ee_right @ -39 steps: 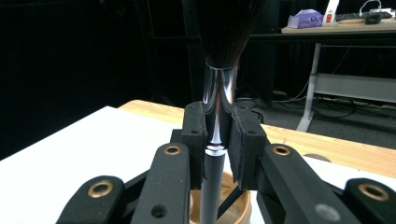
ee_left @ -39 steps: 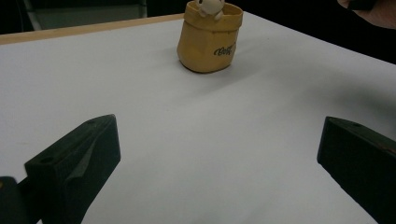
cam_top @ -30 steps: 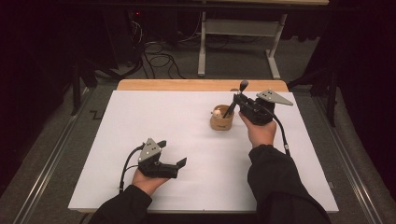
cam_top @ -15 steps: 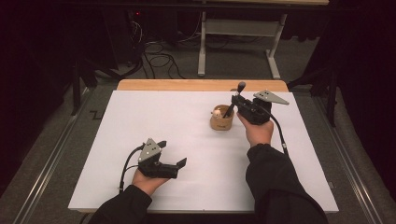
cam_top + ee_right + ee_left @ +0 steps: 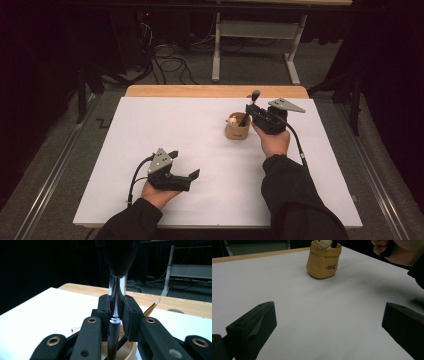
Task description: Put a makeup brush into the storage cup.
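Near the front edge of the white surface (image 5: 150,130), the left hand-held gripper (image 5: 186,176) lies low in the person's hand, pointing right, jaws spread wide with nothing between them. Farther back, the right forearm reaches forward; the right hand-held gripper (image 5: 248,107) is raised over the tan pot (image 5: 237,129), jaws clamped on a makeup brush (image 5: 116,290) standing upright, bristles up, its lower end inside the pot.

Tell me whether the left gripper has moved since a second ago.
No. The left gripper rests in the same spot on the white table, equally far from its near edge, jaws open.
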